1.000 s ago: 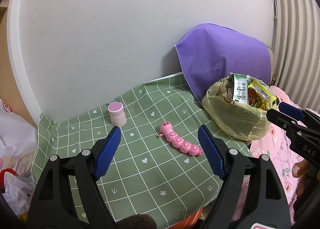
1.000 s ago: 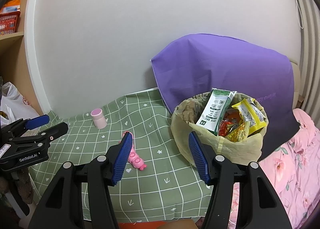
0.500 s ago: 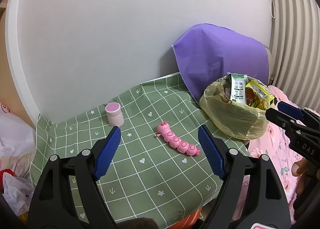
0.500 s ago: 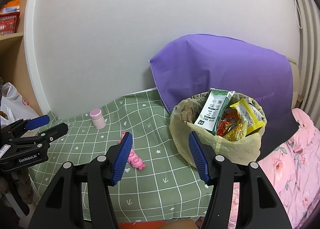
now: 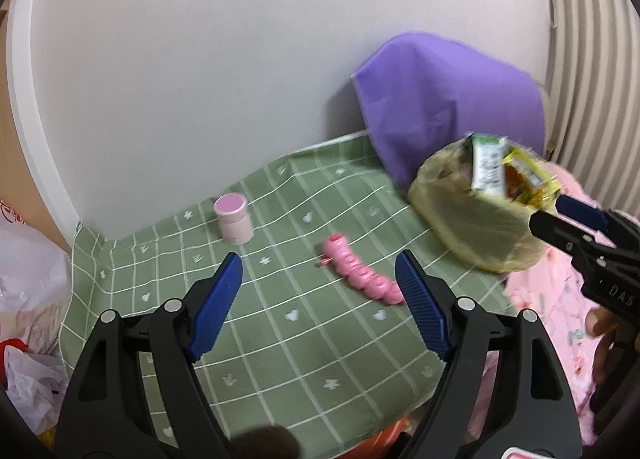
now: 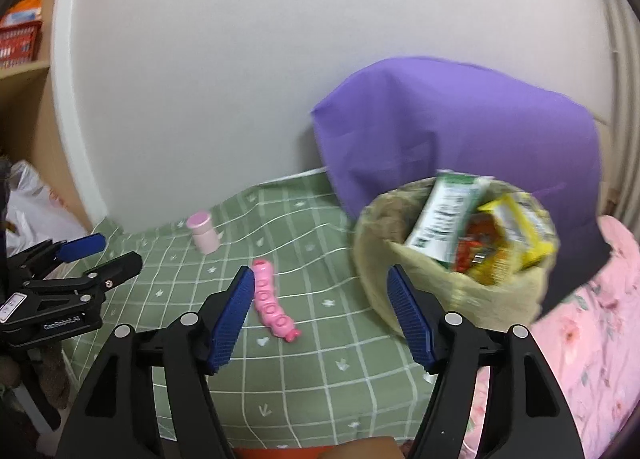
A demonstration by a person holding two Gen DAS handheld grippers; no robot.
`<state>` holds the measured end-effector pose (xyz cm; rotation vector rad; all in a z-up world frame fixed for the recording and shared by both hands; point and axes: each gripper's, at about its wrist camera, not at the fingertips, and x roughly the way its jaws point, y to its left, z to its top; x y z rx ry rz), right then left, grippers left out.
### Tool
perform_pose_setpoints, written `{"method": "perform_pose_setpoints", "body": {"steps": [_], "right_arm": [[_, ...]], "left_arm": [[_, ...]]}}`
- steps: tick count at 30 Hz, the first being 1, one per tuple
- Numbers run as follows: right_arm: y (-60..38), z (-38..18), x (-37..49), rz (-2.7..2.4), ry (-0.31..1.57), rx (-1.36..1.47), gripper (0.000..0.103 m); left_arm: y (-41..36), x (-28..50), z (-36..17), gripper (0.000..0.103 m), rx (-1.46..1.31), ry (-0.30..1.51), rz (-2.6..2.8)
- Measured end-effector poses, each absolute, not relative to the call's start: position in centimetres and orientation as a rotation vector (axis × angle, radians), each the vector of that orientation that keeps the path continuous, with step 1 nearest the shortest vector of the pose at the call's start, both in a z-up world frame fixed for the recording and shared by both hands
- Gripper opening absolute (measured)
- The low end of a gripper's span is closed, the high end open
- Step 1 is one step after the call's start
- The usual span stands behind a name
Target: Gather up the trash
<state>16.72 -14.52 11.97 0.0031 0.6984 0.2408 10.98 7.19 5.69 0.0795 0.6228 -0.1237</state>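
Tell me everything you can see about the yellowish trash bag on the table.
The trash bag is thin, translucent yellowish plastic, standing upright with its mouth open at the right end of the green checked tablecloth, in front of a purple cloth. It is stuffed: a green-and-white packet stands tilted in it beside a yellow wrapper and red-orange wrappers. Neither gripper touches it; its image is slightly blurred.
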Motion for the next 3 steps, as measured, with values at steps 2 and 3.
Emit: {"method": "perform_pose_setpoints", "body": {"steps": [2,3], "right_arm": [[-12.6,10.4,19.1,0.336,0.753,-0.036,0.065],[-11.5,9.6,20.1,0.377,0.778,-0.051,0.065]], "left_arm": [[9.2,13.0,4.1,0.075,0.068,0.667,-0.044],[10.6,14.2,3.2,0.075,0.049,0.698,0.002]]}}
